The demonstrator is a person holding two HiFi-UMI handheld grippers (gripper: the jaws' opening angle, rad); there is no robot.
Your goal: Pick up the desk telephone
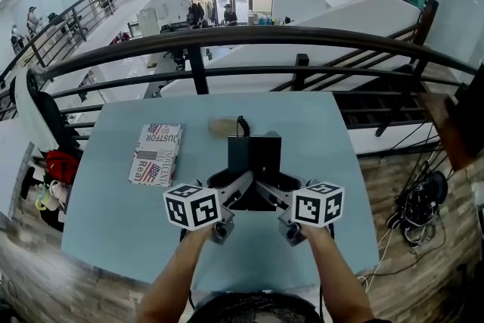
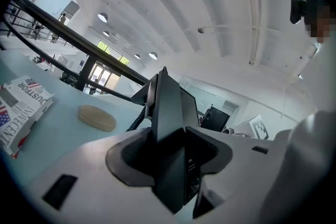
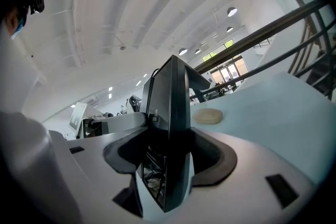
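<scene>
The black desk telephone (image 1: pixel 255 156) hangs above the light blue table (image 1: pixel 113 215), held from both sides. My left gripper (image 1: pixel 229 187) is shut on its left edge and my right gripper (image 1: pixel 281 189) on its right edge. In the left gripper view the telephone (image 2: pixel 169 107) stands edge-on, clamped between the dark pads (image 2: pixel 131 157) of the left gripper (image 2: pixel 170 159). The right gripper view shows the same: the telephone (image 3: pixel 169 97) is pinched in the right gripper (image 3: pixel 169 157). A coiled cord (image 1: pixel 242 122) trails from the telephone's far end.
A paperback book (image 1: pixel 156 153) lies on the table to the left. A flat tan round object (image 1: pixel 221 126) sits near the table's far edge. Beyond that edge runs a dark metal railing (image 1: pixel 227 34). Cables (image 1: pixel 416 200) lie on the wooden floor at right.
</scene>
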